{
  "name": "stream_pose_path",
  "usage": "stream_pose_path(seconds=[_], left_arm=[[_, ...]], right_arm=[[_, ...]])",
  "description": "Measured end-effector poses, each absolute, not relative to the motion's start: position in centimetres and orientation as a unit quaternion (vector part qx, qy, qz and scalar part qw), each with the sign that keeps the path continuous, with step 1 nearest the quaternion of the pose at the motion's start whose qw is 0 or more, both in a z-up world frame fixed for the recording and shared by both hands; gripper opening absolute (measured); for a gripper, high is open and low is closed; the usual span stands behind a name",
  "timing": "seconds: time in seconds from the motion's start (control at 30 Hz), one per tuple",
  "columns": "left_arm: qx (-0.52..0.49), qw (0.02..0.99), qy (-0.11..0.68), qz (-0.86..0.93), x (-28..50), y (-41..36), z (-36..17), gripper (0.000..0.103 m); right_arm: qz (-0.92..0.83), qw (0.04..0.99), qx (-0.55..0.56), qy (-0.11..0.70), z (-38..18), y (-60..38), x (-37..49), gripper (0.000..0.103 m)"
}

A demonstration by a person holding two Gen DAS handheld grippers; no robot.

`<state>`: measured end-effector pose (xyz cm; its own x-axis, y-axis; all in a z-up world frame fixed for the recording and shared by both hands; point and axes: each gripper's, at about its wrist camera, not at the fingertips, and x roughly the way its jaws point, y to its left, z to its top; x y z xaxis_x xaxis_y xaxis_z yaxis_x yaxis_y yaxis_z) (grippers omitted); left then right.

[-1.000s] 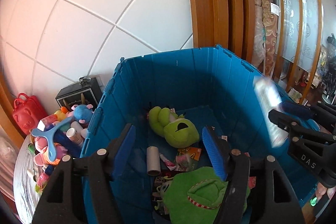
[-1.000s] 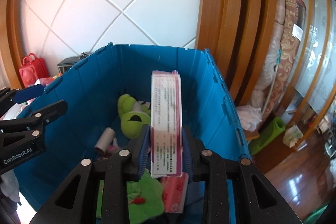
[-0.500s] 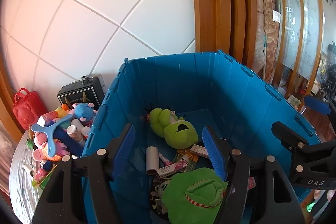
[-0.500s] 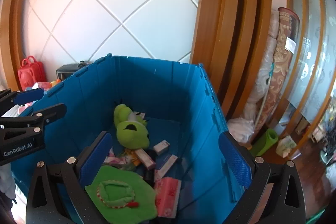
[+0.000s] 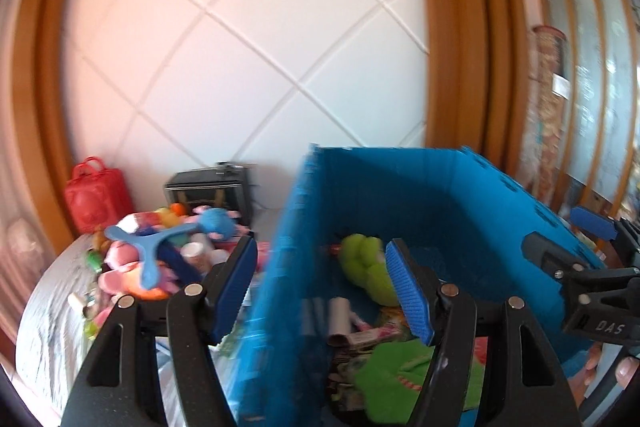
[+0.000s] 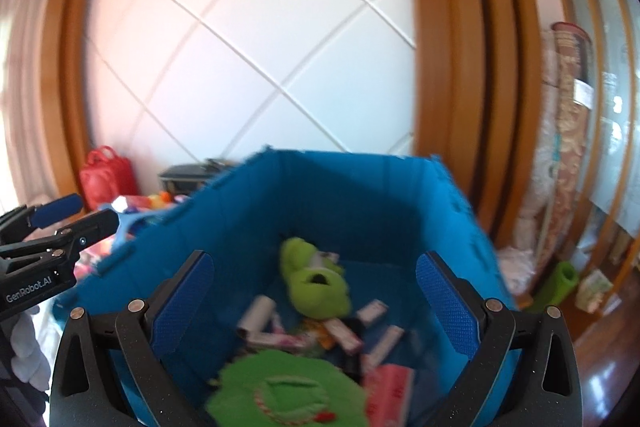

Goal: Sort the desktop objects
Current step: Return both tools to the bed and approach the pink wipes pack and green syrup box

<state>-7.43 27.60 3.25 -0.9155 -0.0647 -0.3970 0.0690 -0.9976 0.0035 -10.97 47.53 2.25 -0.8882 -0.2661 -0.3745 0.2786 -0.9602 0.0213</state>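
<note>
Two handheld grippers hover at a blue plastic crate (image 6: 360,211) as desktop clutter is sorted into it. The right gripper (image 6: 314,301) stands spread wide with nothing between its blue pads, poised above the crate's interior. The left gripper (image 5: 320,289) is also released and empty, its jaws straddling the crate's near left wall, one finger outside and one inside.

Inside the crate lie a green plush toy (image 6: 316,287), a flat green felt piece (image 6: 288,387), a small white roll (image 6: 256,313) and several pink-and-white packets (image 6: 344,333). The unsorted pile sits just left of the crate on the tabletop (image 5: 52,311): a blue three-armed flying toy (image 5: 150,247) lies atop pink plush toys (image 5: 120,267), with a blue plush (image 5: 218,221) and a small white bottle (image 5: 194,251) beside it.

The flying toy looks light and fairly stiff, likely best pinched across one arm near the hub, where it rests clear of the pile. The plush pieces should be soft and forgiving, safe to squeeze at the body. The bottle appears smooth and may slip; a grip across its middle seems wisest.
</note>
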Motion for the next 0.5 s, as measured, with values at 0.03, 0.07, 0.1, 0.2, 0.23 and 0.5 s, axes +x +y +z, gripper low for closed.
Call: stream_pose_path(seconds=[0.03,0.07,0.1,0.2,0.23,0.5], left_arm=[[0.201,0.048,0.011,-0.978,-7.0,26.4,3.3,0.066],[0.199,0.059,0.014,-0.978,-6.6,25.6,3.3,0.066],[0.196,0.073,0.017,-0.978,-6.1,24.7,3.3,0.066],[0.196,0.112,0.029,-0.974,-5.0,21.3,3.1,0.066],[0.199,0.122,0.036,-0.972,-4.8,19.9,2.9,0.066],[0.225,0.181,0.075,-0.954,-2.9,8.6,0.1,0.066]], right_arm=[[-0.971,0.149,0.186,0.016,2.3,47.0,-10.9,0.103],[-0.970,0.161,0.180,0.015,2.5,46.1,-10.8,0.103],[-0.970,0.168,0.177,0.015,2.5,45.5,-10.8,0.103],[-0.966,0.198,0.166,0.018,2.8,42.9,-10.5,0.103],[-0.965,0.208,0.161,0.019,3.0,41.8,-10.3,0.103],[-0.960,0.240,0.139,0.041,4.2,33.4,-8.7,0.103]])
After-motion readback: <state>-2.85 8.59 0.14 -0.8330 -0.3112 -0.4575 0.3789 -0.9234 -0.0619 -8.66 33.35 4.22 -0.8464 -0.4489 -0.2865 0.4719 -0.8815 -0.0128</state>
